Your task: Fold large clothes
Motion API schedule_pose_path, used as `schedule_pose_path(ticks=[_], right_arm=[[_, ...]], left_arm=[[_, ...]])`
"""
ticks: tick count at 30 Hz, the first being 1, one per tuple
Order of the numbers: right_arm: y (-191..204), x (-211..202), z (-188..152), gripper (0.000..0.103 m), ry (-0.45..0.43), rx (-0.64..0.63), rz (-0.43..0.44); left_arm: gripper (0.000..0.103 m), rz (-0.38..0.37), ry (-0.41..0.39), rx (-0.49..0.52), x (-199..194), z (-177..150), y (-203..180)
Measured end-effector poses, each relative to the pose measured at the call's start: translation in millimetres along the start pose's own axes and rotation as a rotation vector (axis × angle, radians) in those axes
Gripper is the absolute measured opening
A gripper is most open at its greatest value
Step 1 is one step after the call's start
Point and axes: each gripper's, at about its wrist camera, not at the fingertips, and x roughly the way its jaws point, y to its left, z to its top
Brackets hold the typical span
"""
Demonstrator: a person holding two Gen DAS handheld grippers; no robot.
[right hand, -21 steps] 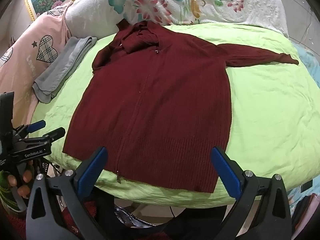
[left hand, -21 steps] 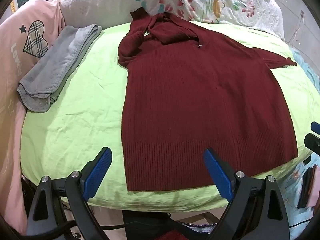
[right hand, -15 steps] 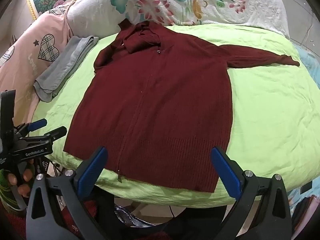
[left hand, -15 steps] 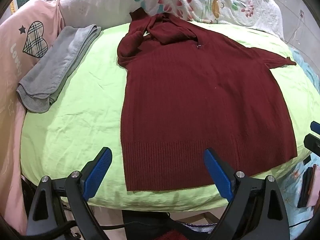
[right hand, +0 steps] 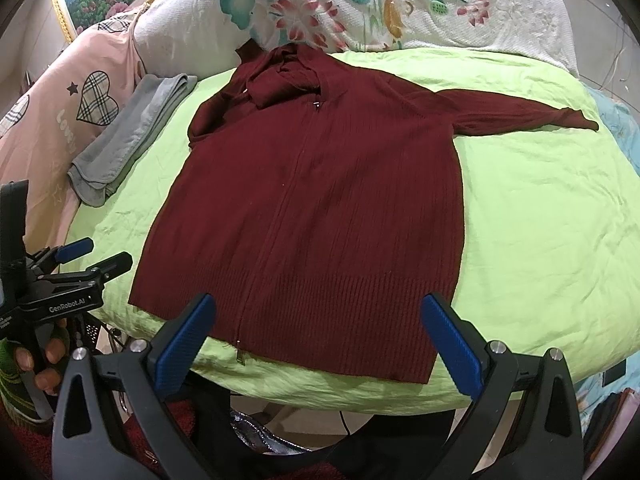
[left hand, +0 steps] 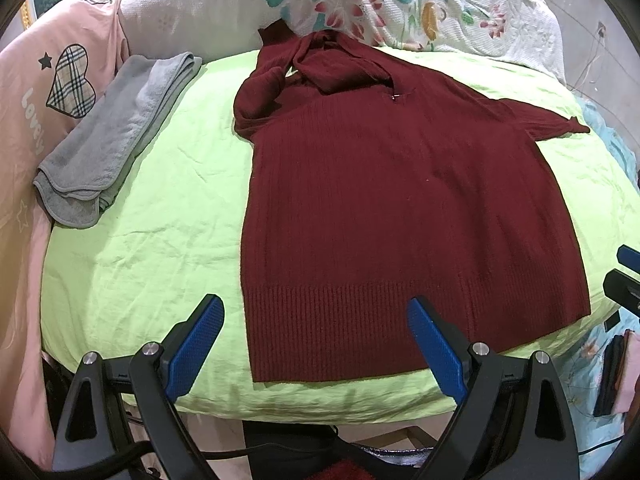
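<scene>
A dark red knitted sweater lies spread flat, front up, on a lime-green bed sheet, its ribbed hem at the near edge of the bed. Only the right wrist view shows its front zip and the full right sleeve stretched outward; the left wrist view shows that sleeve foreshortened and the other sleeve bunched by the collar. The left hand-held gripper hovers wide open above the hem, holding nothing. The right hand-held gripper is likewise wide open and empty. A folded grey towel lies beside the sweater, apart from it. A floral quilt and a pink pillow border the sheet.
</scene>
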Motion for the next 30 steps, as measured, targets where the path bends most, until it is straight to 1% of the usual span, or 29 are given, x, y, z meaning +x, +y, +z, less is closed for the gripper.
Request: schedule_pose_path(ticks=[12, 15, 16, 17, 19, 20, 21, 22, 26, 30], right_arm=[[-0.3, 1.2, 0.7, 0.102, -0.007, 0.004, 0.012], [0.0, 1.7, 0.8, 0.102, -0.005, 0.002, 0.013], [-0.1, 1.7, 1.0, 0.102, -0.005, 0.002, 0.014], [-0.1, 1.4, 1.2, 0.102, -0.005, 0.003, 0.014], [0.0, 1.3, 1.2, 0.102, -0.005, 0.003, 0.014], [0.1, 1.5, 1.2, 0.102, -0.005, 0.004, 0.013], [-0.2, 1.3, 1.3, 0.102, -0.006, 0.004, 0.015], [-0.2, 1.4, 1.4, 0.102, -0.006, 0.003, 0.015], [-0.2, 1.4, 1.3, 0.102, -0.006, 0.005, 0.015], [0.2, 1.0, 0.9, 0.102, -0.008, 0.009, 0.017]], left_arm=[[0.094, -0.032, -0.012, -0.002, -6.2, 1.5, -2.1], [0.094, -0.053, -0.009, -0.012, -6.0, 2.1, -1.4], [0.094, -0.08, -0.013, -0.028, -6.5, 2.0, 0.1], [0.094, -0.091, -0.011, -0.033, -6.4, 1.8, 0.4], [0.094, -0.099, -0.009, -0.039, -6.6, 2.0, 0.9], [0.094, -0.089, -0.021, -0.033, -6.8, 1.1, 0.6], [0.094, -0.062, -0.027, -0.016, -6.4, 0.6, -1.0], [0.094, -0.061, -0.019, -0.016, -6.2, 0.7, -1.2], [0.094, -0.075, -0.015, -0.024, -5.9, 0.8, 0.0], [0.094, -0.087, -0.031, -0.03, -7.4, 1.8, -1.0]])
